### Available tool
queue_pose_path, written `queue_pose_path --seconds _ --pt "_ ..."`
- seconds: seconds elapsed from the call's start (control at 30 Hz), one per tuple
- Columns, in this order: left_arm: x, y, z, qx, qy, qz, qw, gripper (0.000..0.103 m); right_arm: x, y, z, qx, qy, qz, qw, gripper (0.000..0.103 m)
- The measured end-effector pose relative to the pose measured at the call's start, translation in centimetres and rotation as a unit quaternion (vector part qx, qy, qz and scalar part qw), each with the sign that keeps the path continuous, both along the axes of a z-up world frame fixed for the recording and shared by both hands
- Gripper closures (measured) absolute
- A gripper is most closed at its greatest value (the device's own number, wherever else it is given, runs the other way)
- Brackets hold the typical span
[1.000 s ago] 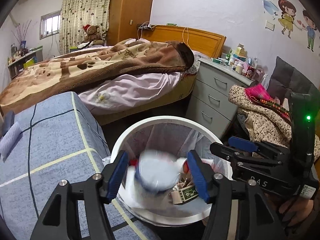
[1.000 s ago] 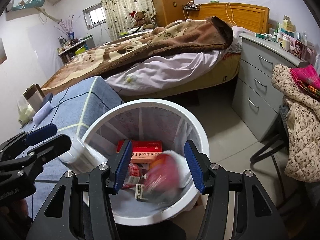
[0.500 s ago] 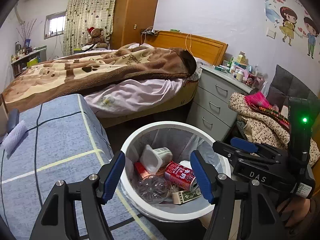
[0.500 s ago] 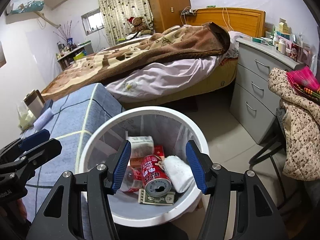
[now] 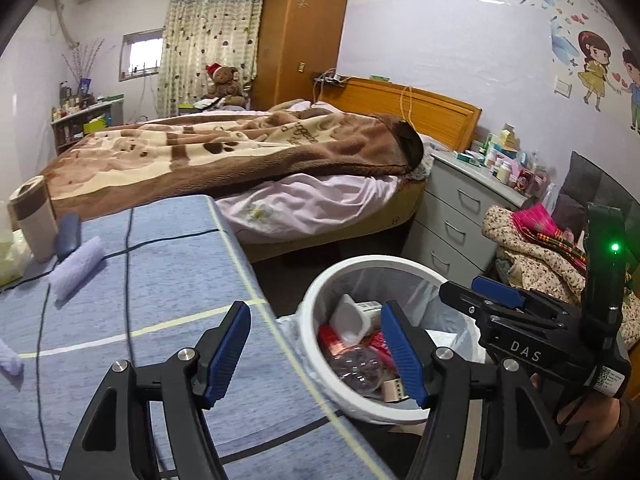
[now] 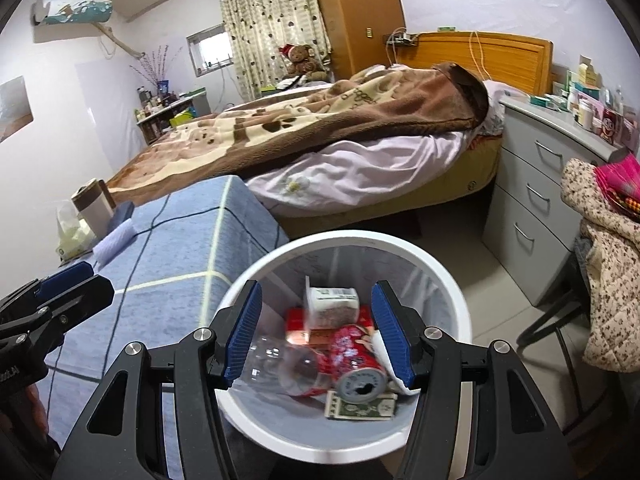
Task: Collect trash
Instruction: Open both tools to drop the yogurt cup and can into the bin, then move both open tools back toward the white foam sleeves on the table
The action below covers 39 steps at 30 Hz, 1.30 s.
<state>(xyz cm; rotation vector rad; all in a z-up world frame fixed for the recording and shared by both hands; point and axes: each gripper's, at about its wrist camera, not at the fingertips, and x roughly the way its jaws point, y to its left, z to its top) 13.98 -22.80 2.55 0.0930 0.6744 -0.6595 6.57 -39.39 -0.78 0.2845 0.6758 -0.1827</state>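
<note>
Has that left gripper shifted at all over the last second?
Yes. The left gripper framed the white bin a second ago; now it has slid left, over the blue cloth, its jaws having just opened, empty.

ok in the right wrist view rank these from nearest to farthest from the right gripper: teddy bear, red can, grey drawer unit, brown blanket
1. red can, in the white bin just below the right gripper
2. grey drawer unit, off to the right
3. brown blanket, on the bed beyond
4. teddy bear, far back by the curtain

Glossy white plastic bin (image 6: 460, 292), shiny metal can (image 6: 358, 364), clear plastic bottle (image 6: 280, 364), matt woven tablecloth (image 6: 180, 248).
</note>
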Motion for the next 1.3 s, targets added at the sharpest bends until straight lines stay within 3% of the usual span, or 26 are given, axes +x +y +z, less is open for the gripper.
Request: queue_pose_path --seconds 0.73,1.3 --pt "2.1 10.5 1.2 0.004 -0.022 0.115 0.9931 0.036 3.8 6.2 1.3 -0.001 -0.033 0.072 0.997 0.044" --pt "6.2 22.6 -0.9 0.012 0.003 0.25 0.9681 0.036 10.0 13.3 0.9 0.019 -0.024 0.159 0.987 0.041"
